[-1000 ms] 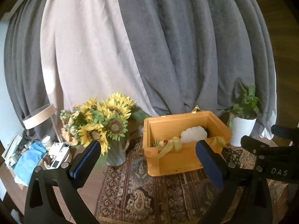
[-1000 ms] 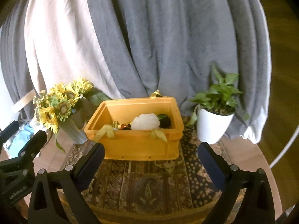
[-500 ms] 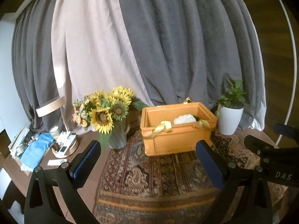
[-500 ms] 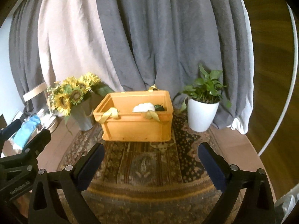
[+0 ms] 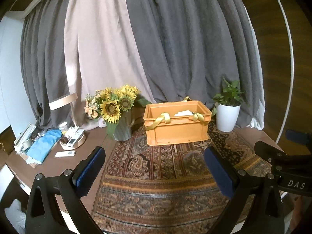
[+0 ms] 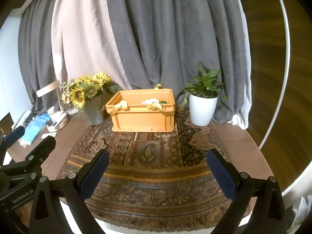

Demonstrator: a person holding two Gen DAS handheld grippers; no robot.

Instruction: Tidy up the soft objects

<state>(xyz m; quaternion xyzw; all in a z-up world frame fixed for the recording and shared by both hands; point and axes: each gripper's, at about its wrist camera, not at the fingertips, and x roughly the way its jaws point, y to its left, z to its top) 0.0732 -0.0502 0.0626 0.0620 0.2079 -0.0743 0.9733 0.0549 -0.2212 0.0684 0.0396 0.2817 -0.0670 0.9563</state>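
Observation:
An orange plastic crate (image 5: 176, 128) (image 6: 143, 119) with yellow ribbon loops on its rim stands at the back of a patterned rug (image 5: 156, 167) (image 6: 152, 156). A white soft object (image 5: 182, 113) (image 6: 150, 101) shows just above the crate's rim; a dark green one (image 6: 162, 102) lies beside it. My left gripper (image 5: 154, 167) is open and empty, well in front of the crate. My right gripper (image 6: 156, 167) is open and empty, also back near the rug's front edge. Each gripper shows at the side of the other's view.
A vase of sunflowers (image 5: 117, 113) (image 6: 85, 95) stands left of the crate, a potted plant in a white pot (image 5: 227, 115) (image 6: 202, 107) right of it. Blue cloth (image 5: 42, 144), remotes and a round tray (image 5: 73, 141) lie at far left. Grey curtains hang behind.
Both grippers have pulled back and away from the crate, which now looks smaller and farther; its inside is mostly hidden by the rim. Both stayed open and empty.

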